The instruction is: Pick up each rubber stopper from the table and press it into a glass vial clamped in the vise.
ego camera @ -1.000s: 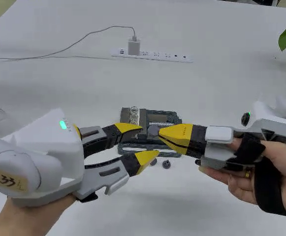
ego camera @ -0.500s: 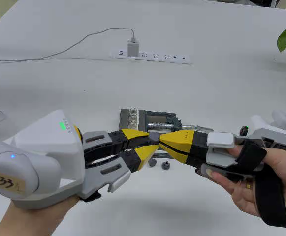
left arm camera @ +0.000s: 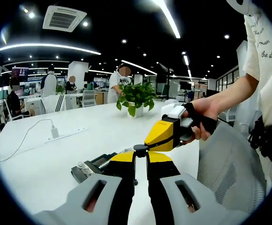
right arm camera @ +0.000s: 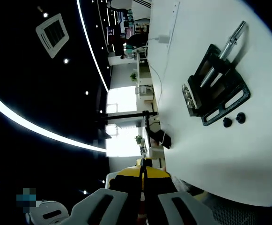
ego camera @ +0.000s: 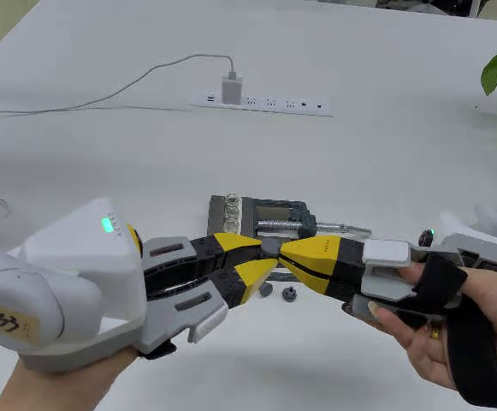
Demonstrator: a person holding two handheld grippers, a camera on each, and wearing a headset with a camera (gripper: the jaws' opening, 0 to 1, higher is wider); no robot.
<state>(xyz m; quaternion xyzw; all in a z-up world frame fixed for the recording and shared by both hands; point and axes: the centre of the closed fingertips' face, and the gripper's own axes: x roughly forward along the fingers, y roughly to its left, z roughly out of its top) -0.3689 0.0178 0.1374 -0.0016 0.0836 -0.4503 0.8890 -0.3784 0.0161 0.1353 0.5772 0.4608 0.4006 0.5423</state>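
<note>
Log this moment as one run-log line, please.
right gripper: shut on stopper | left gripper: open, tips near it | loose stoppers: two on table by vise | vials: in vise

2 stoppers (ego camera: 266, 289) lie on the table (ego camera: 385, 154) just before the vise (ego camera: 274, 212) — power strip (ego camera: 261, 104) well behind.

The left hand (ego camera: 64, 384) holds the left gripper (ego camera: 266, 253) low, its fingers (ego camera: 231, 242) pointing right and standing narrowly apart. The right hand (ego camera: 428, 330), in a black strap, holds the right gripper (ego camera: 282, 251) level, pointing left with its fingers pressed together on a rubber stopper (ego camera: 270, 247). The two grippers meet tip to tip. In the left gripper view the stopper sits at the left fingertips; whether they pinch it is unclear.
</note>
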